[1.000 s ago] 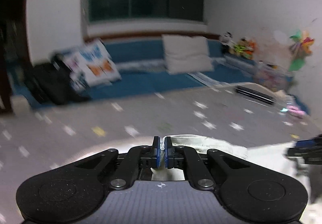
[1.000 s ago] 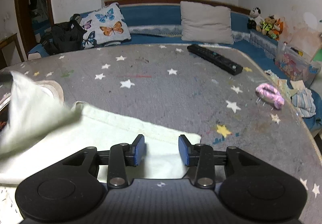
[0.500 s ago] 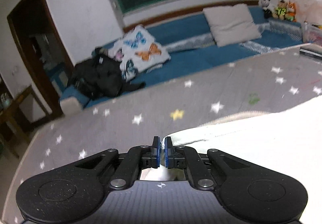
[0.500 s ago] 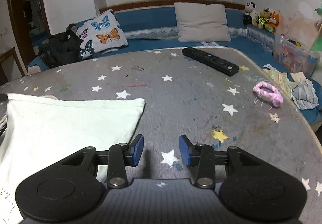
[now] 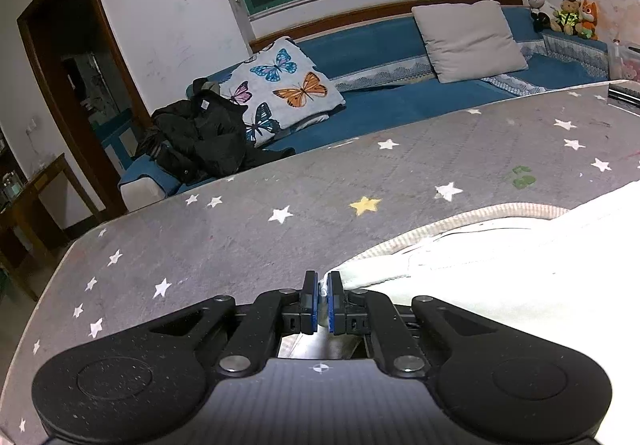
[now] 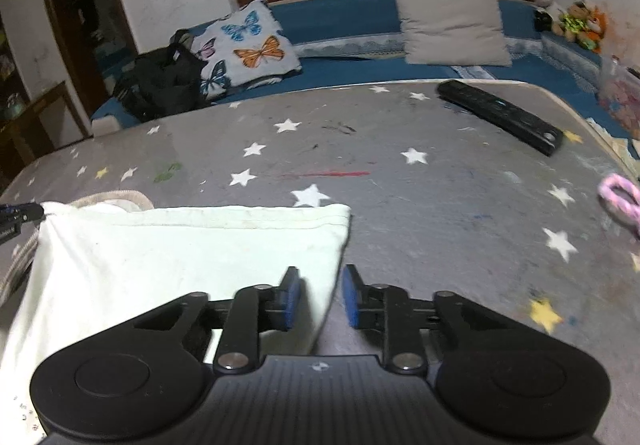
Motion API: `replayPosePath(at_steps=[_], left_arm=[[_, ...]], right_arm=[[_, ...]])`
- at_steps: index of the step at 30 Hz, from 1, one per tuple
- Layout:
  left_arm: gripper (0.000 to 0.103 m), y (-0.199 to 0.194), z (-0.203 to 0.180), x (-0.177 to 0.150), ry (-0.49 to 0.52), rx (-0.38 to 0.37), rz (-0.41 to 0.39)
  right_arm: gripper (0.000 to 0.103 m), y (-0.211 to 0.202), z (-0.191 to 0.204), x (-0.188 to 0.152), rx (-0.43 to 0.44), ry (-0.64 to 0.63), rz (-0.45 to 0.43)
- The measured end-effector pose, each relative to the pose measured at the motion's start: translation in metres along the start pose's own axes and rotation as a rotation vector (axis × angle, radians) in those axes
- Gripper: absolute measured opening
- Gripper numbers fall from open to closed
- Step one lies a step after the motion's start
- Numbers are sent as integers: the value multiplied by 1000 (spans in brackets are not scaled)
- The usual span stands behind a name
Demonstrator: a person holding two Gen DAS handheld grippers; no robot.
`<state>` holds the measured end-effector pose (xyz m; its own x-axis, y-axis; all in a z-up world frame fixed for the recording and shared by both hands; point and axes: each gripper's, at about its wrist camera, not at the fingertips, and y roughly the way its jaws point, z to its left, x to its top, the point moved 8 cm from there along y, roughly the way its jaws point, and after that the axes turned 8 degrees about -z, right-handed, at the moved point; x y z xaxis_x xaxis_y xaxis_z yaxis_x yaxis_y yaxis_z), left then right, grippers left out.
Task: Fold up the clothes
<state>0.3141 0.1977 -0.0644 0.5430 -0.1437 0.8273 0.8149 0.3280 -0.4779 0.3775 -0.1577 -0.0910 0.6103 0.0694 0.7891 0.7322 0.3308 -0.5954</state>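
A white garment (image 6: pixel 180 257) lies folded flat on the grey star-patterned table cover (image 6: pixel 440 205), its ribbed collar (image 6: pixel 116 198) showing at the far left. My left gripper (image 5: pixel 322 299) is shut on the garment (image 5: pixel 520 265) at its near left corner, low over the table. That same gripper (image 6: pixel 18 214) shows in the right wrist view, at the cloth's far left corner. My right gripper (image 6: pixel 320 295) hangs over the garment's right edge. Its jaws are closing, the cloth edge lies between the pads, and a gap still shows.
A black remote control (image 6: pixel 500 115) lies at the far right of the table, and a pink hair tie (image 6: pixel 620 197) near the right edge. Behind the table runs a blue sofa (image 5: pixel 400 101) with a butterfly pillow (image 5: pixel 280 89), a grey pillow and a black bag (image 5: pixel 192 137).
My left gripper came down and laid the lifted cloth flat on the table. My right gripper moved left from bare table onto the cloth's right edge, and its jaws narrowed.
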Motion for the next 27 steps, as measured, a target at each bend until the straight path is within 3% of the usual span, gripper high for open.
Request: replayPosePath(at_steps=[1, 8, 13, 15, 17, 27], left_arm=[[5, 2, 1, -1, -2, 5, 3], [6, 7, 6, -9, -11, 25, 34], [10, -10, 12, -10, -36, -4, 27], [10, -21, 14, -9, -54, -22, 22], [12, -37, 17, -12, -70, -44, 19], [35, -136, 38, -62, -90, -105, 27]], right_arm=[[3, 3, 4, 2, -9, -28, -2], [6, 9, 25, 14, -85, -200, -59], [10, -20, 18, 15, -23, -148, -7], [17, -38, 15, 10, -8, -157, 9], [30, -61, 11, 1, -1, -165, 24], [36, -147, -26, -61, -2, -37, 65]])
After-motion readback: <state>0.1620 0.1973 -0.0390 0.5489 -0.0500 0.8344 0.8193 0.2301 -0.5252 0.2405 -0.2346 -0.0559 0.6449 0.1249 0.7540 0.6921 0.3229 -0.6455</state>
